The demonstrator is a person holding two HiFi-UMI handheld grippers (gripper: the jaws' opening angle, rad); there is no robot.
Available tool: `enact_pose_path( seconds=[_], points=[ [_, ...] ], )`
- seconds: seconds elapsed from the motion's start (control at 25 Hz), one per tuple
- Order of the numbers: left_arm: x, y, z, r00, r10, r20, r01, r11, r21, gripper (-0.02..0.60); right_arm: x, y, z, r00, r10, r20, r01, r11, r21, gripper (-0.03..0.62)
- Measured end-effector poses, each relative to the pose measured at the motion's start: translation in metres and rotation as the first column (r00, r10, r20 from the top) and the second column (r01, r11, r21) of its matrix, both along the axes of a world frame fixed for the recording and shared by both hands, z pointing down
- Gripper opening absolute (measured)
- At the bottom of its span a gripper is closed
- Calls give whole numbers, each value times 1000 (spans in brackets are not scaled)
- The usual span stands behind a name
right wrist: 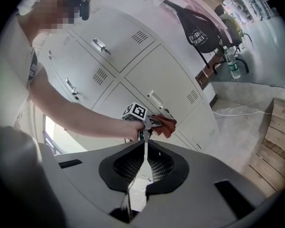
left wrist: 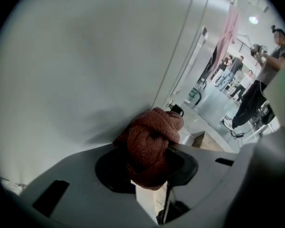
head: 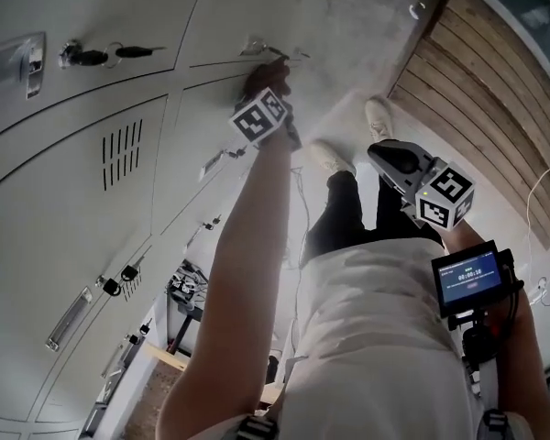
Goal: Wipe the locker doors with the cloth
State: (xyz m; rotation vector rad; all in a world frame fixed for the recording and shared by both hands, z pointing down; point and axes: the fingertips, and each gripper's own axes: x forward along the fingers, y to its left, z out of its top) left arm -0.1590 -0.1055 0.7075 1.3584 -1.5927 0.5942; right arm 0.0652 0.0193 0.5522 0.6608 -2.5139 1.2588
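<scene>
Left gripper (right wrist: 156,122), upper centre of the head view, clamps the rust-red cloth (left wrist: 152,141) against the locker door (left wrist: 85,65). Right gripper (right wrist: 145,163) hangs mid-right, jaws pressed together, empty.

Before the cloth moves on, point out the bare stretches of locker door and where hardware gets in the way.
Bare sweep room: the plain panel between the keys and the cloth, and the wide face from the vent slots down to the handle. Crowded: the door seams, where latches and a key ring cluster.
</scene>
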Motion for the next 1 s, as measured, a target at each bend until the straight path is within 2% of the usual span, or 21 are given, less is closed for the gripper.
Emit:
enact_pose_path(
  seconds=[0.16,0.24,0.36,0.52,0.68,0.76,0.84,0.92,1.0],
  points=[
    [-14,22,18,993,-122,-5,122,991,-55,112,6,8,10,1000,2,-21,-3,1000,-24,29],
    [-33,51,25,978,-207,20,208,975,-82,112,-3,17,13,1000,-22,-15,22,999,-33,29],
    [-59,95,32,947,-318,43,321,944,-82,112,-22,30,11,997,-71,7,71,997,-41,29],
    [-66,121,39,943,-332,9,332,943,-40,110,-45,42,6,995,-93,36,95,994,-46,29],
    [-82,154,52,914,-405,33,406,911,-79,110,-49,47,8,994,-99,40,101,993,-56,29],
    [-97,168,55,901,-431,60,434,898,-67,110,-43,47,12,994,-104,28,105,993,-61,29],
    [-114,180,55,878,-472,86,476,878,-40,110,-35,45,18,995,-98,14,98,993,-68,29],
    [-128,193,55,841,-532,99,535,845,-11,110,-25,43,23,996,-85,-3,85,993,-79,29],
    [-132,202,57,806,-587,83,587,809,26,110,-17,42,27,997,-78,-15,77,993,-88,29]
  ],
)
